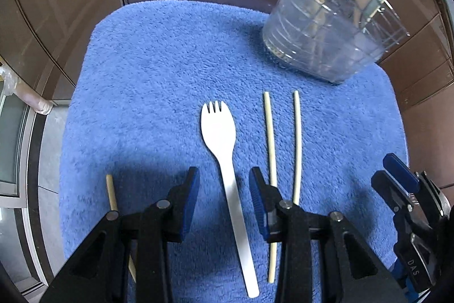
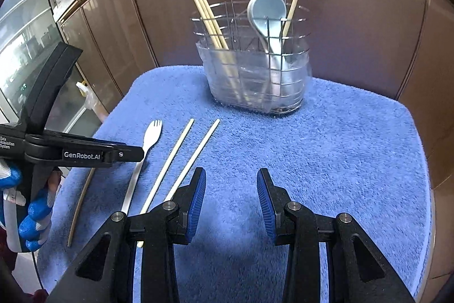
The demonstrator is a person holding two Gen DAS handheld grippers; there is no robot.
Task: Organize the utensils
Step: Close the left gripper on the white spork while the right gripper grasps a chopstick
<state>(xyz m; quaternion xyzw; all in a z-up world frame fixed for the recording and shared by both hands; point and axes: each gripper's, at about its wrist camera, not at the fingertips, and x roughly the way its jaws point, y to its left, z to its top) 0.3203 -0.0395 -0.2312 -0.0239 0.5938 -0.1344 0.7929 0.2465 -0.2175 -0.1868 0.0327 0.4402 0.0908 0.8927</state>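
A white plastic spork (image 1: 224,166) lies on the blue towel (image 1: 147,81). My left gripper (image 1: 224,189) is open, its fingers on either side of the spork's handle, just above it. Two pale chopsticks (image 1: 269,149) (image 1: 296,144) lie to the spork's right. A darker chopstick (image 1: 112,195) lies to its left. My right gripper (image 2: 231,195) is open and empty over bare towel (image 2: 340,161). The spork (image 2: 147,141), the pale chopsticks (image 2: 176,155) and the darker chopstick (image 2: 81,200) show at the left in the right wrist view. My left gripper (image 2: 133,154) shows there side-on.
A wire utensil caddy (image 2: 255,70) with a clear liner stands at the towel's back edge (image 1: 326,33). It holds several wooden chopsticks (image 2: 207,16) and a pale blue soup spoon (image 2: 266,16). Brown cabinet panels (image 2: 113,27) rise behind the towel.
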